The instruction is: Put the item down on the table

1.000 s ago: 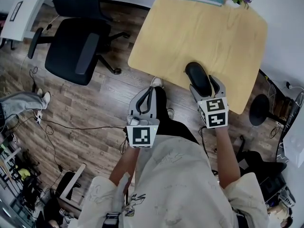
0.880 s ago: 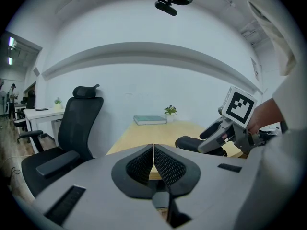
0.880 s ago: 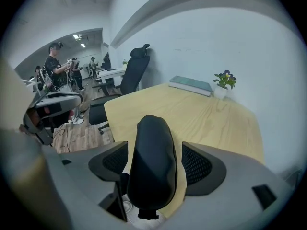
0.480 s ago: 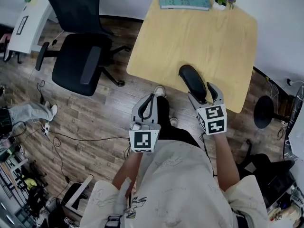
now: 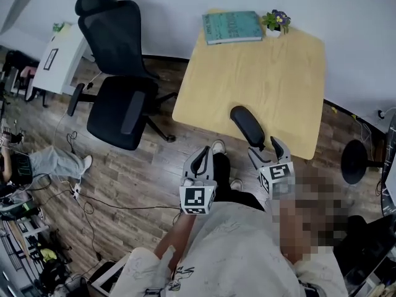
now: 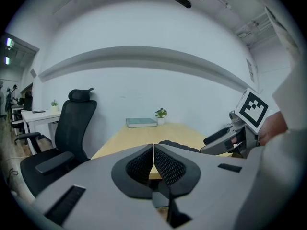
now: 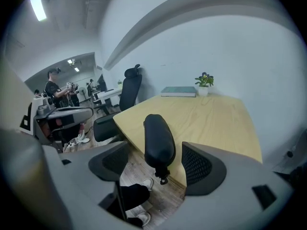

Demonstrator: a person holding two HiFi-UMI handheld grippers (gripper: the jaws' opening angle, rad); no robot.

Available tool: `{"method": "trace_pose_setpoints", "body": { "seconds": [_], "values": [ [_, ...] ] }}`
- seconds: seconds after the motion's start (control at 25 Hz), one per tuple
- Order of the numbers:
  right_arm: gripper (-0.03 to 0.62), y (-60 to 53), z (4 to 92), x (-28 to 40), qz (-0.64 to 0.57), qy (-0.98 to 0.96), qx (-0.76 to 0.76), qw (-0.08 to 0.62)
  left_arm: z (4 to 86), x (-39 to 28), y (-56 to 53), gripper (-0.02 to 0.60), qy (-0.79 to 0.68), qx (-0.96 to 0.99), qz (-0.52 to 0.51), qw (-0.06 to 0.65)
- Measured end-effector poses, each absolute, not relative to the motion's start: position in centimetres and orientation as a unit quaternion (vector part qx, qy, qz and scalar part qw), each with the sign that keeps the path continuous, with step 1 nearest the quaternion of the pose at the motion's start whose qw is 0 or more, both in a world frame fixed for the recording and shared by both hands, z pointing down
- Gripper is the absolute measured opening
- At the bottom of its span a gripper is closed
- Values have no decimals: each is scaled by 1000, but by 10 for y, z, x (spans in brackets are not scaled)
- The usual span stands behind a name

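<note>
Room: office corner with a white wall and wood-plank floor [image 5: 142,166]. 1 black office chair [image 5: 120,101] stands left of the table, clear of the work.
Surface: light wooden table [image 5: 291,85], front edge facing the person.
Fixed stock: 1 teal book [image 5: 232,26] and 1 small potted plant [image 5: 276,21], side by side at the far edge by the wall, well apart from the handling spot.
Task thing: 1 long black case [image 5: 247,125] lying flat on the table near the front edge. Its near end carries a small dangling pull. Whether that end overhangs the edge cannot be told. The spot is probably just the nearest within reach.
Right tongs: right gripper [image 5: 265,148] is spread wide, 1 jaw on each side of the case's near end, with a gap on both sides and touching nothing. This reads as a release.
Left tongs: left gripper [image 5: 201,156] is pressed together on nothing, held over the floor short of the table. It seems idle, parked out of the way.
Status: placement judged done or nearly so, since the table appears to bear the case.
Risk: a jaw brushing the case could drag it off the edge.
</note>
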State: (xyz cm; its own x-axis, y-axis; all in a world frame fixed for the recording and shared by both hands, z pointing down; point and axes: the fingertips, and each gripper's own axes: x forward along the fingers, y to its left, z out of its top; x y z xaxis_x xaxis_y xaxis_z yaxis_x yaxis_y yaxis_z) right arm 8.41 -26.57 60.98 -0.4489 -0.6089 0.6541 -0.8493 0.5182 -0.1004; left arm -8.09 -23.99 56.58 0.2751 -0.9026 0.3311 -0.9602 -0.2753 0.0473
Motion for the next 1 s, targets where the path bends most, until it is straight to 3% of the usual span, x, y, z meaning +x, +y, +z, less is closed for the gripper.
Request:
{"method": "trace_pose_setpoints", "body": {
  "seconds": [0.36,1.0],
  "values": [
    [344,-236,596,104,208,-822,483,220,548,-57,-232,11,-594,791,93,117],
    [344,-211,531,119,143,-829,520,147,495,-57,-217,11,-595,798,96,4]
  ]
}}
